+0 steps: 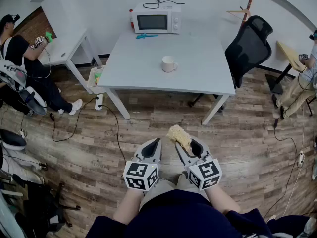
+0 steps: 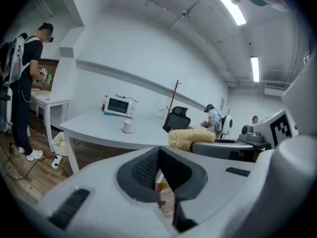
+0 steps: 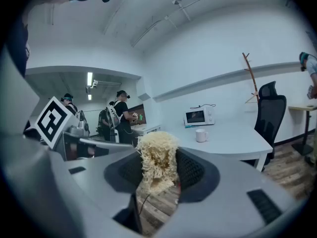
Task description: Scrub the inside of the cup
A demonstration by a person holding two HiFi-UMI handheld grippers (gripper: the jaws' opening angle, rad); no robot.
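Observation:
A white cup (image 1: 169, 63) stands upright near the middle of the grey table (image 1: 198, 76), handle to the right; it also shows small in the left gripper view as the cup (image 2: 129, 127) and in the right gripper view as the cup (image 3: 200, 135). My right gripper (image 1: 184, 142) is shut on a pale yellow fibrous scrubber (image 1: 180, 136), which fills the jaws as the scrubber (image 3: 157, 162). My left gripper (image 1: 153, 144) is shut and empty beside it. Both hang over the wooden floor, well short of the table.
A white microwave (image 1: 156, 18) and a blue tool (image 1: 146, 35) sit at the table's far edge. A black office chair (image 1: 247, 46) stands at its right. A person (image 1: 29, 68) works at a side table (image 1: 64, 51) on the left; another person (image 1: 302, 78) sits right. Cables (image 1: 79, 125) cross the floor.

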